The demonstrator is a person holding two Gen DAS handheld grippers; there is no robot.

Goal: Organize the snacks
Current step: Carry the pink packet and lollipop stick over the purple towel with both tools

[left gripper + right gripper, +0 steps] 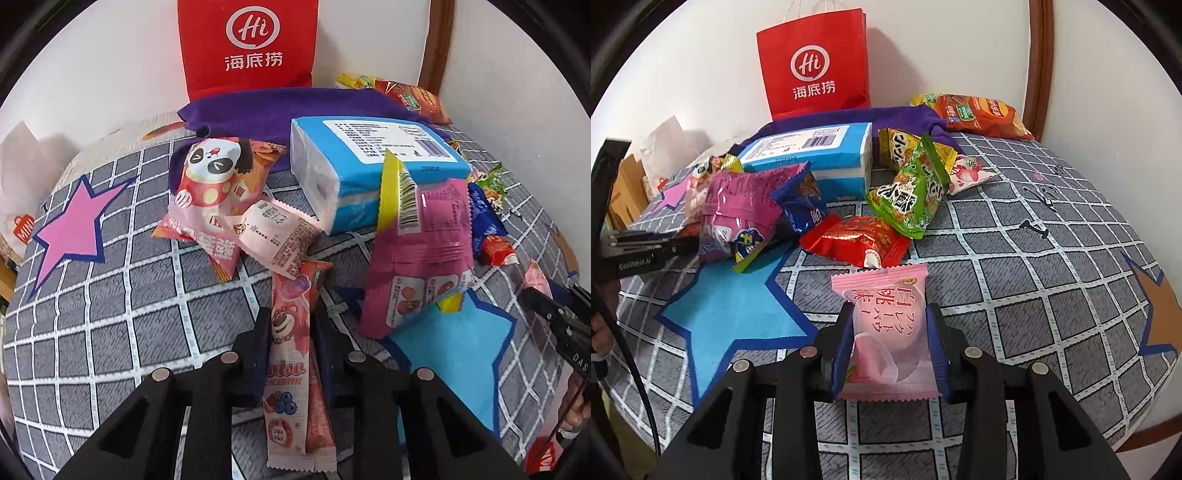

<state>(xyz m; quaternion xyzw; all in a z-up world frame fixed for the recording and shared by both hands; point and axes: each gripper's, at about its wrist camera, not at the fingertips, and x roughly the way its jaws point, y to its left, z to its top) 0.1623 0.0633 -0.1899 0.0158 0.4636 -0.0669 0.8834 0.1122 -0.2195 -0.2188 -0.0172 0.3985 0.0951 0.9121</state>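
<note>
The left gripper (291,328) is clamped tight on a long pink stick snack (291,369) printed with a bear and berries, the pack running lengthwise between its 2 dark fingers (258,354) above the grey checked cloth (129,295). The right gripper (890,332) is closed on a pale pink peach snack pack (886,332), its blue pads (842,350) pressing both side edges. The remaining snacks lie in a loose heap further back: a panda bag (210,184), a magenta bag (738,214) leaning by a blue tissue pack (820,155), a red packet (860,240), a green bag (912,192) and an orange chip bag (982,114). A red paper bag (816,62) stands against the wall behind a purple cloth (277,107)
</note>
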